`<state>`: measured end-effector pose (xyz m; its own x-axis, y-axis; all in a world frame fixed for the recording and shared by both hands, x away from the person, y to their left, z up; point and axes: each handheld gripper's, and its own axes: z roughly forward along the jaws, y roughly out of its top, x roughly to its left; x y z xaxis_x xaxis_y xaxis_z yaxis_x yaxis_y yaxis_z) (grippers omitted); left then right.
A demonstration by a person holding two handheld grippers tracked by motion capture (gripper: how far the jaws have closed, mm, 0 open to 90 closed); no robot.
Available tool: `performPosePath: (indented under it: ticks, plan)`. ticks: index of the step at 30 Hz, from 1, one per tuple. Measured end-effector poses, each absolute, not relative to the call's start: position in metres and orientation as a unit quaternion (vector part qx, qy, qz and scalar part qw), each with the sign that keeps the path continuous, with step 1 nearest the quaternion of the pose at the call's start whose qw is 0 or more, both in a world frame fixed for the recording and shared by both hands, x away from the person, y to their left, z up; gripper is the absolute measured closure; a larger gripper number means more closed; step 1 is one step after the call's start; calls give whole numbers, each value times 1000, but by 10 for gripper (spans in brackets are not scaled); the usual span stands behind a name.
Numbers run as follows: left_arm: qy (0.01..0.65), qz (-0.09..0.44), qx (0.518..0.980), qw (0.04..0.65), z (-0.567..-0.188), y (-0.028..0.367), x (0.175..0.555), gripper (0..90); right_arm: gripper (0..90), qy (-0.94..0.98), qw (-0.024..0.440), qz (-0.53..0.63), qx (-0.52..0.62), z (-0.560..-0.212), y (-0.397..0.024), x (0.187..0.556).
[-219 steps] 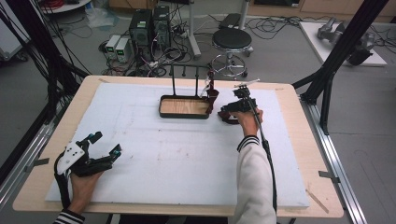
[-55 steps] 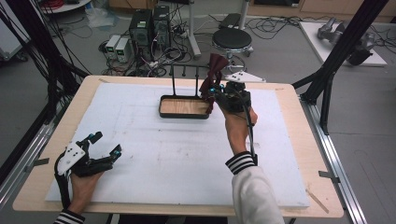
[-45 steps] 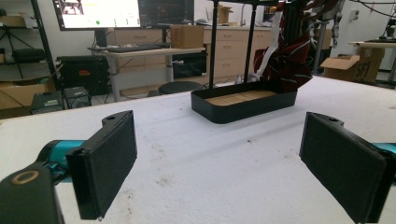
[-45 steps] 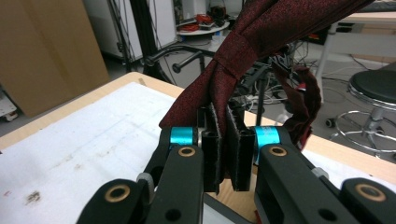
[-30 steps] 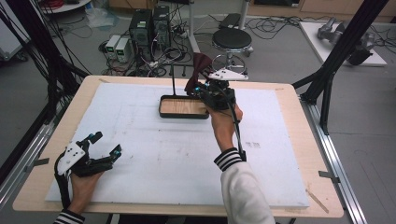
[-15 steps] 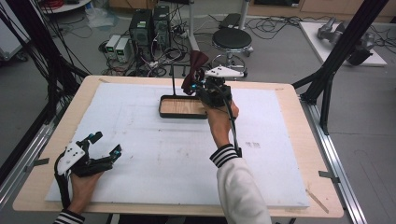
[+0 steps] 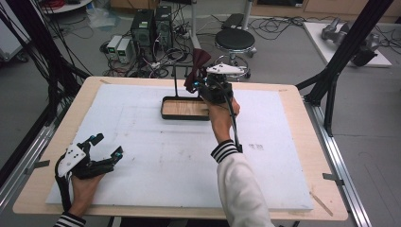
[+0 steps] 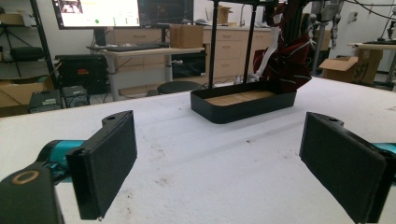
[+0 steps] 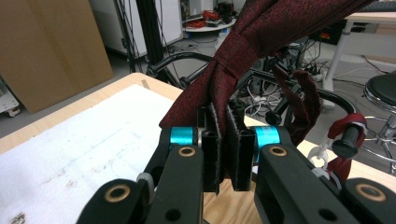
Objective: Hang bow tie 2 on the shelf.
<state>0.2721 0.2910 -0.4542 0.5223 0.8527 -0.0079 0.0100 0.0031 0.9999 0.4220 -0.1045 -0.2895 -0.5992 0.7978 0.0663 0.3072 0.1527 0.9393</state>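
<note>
Resting at the near left corner of the surface (image 7: 142,156), the left claw (image 7: 106,146) sits released, jaws spread wide with nothing between them; in the left gripper view its two black pads (image 8: 109,163) frame bare white mat, and the hand under it lies flat on the surface

Moving up the middle, a white sleeve (image 7: 239,184) with a striped cuff reaches forward from the near edge, a black cable running along the forearm to the right claw (image 7: 201,85)

That right claw is up above the surface, just over the right end of the tray (image 7: 182,116), and it is clenched on the bow tie (image 7: 197,66); the right gripper view shows it plainly, the two pads pressed together on the dark red cloth (image 9: 219,93), the knot band just above the jaws and the wings fanning up and away

A red strap with a white clip (image 9: 320,151) dangles to the right of the jaws, close to a black peg (image 9: 345,144)

Farther on, the tray lies at the far middle of the surface, black rim, wooden floor, with thin black posts (image 7: 175,80) rising from its back edge; the bow tie hangs level with the tops of those posts

Beyond the surface, a stool (image 7: 235,40) and computer boxes (image 7: 151,28) stand on the floor
</note>
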Motion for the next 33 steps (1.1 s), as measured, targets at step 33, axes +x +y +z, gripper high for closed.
performPosePath:
  ticks: [33]
  plan:
    - [349, 341, 616, 618, -454, 291, 272, 114, 857, 741, 231, 486, 402, -313, -95, 453]
